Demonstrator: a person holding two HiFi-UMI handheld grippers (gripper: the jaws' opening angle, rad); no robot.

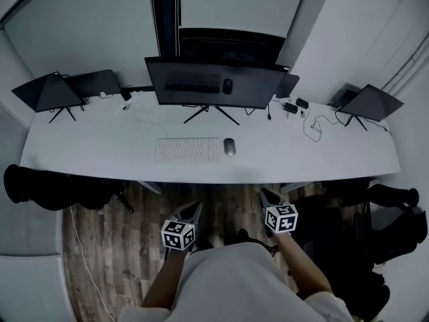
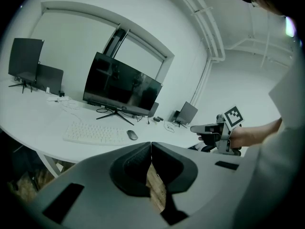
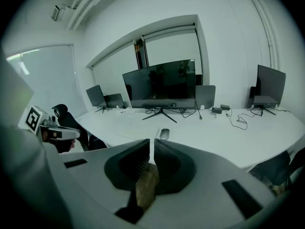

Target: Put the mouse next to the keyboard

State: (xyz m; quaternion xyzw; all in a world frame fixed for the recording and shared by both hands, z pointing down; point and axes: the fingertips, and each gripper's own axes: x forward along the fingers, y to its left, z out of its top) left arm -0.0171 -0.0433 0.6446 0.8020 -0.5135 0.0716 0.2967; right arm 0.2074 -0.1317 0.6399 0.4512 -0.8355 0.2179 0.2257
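A white keyboard (image 1: 188,149) lies on the white desk (image 1: 100,153) in front of the big monitor. A dark mouse (image 1: 230,147) rests on the desk just to the keyboard's right, close beside it. Both also show in the left gripper view: the keyboard (image 2: 97,133) and the mouse (image 2: 132,135). My left gripper (image 1: 194,207) and right gripper (image 1: 265,194) hang over the floor short of the desk's front edge, both shut and holding nothing. In their own views the left gripper (image 2: 151,144) and the right gripper (image 3: 152,141) have their jaws together. The mouse (image 3: 164,133) sits just beyond the right gripper's tips.
A wide dark monitor (image 1: 214,82) stands mid-desk on a splayed foot. Smaller dark screens on stands sit at the desk's left (image 1: 48,92) and right (image 1: 372,102) ends. Cables and adapters (image 1: 305,116) trail at the back right. Black chairs (image 1: 30,183) flank me over the wooden floor.
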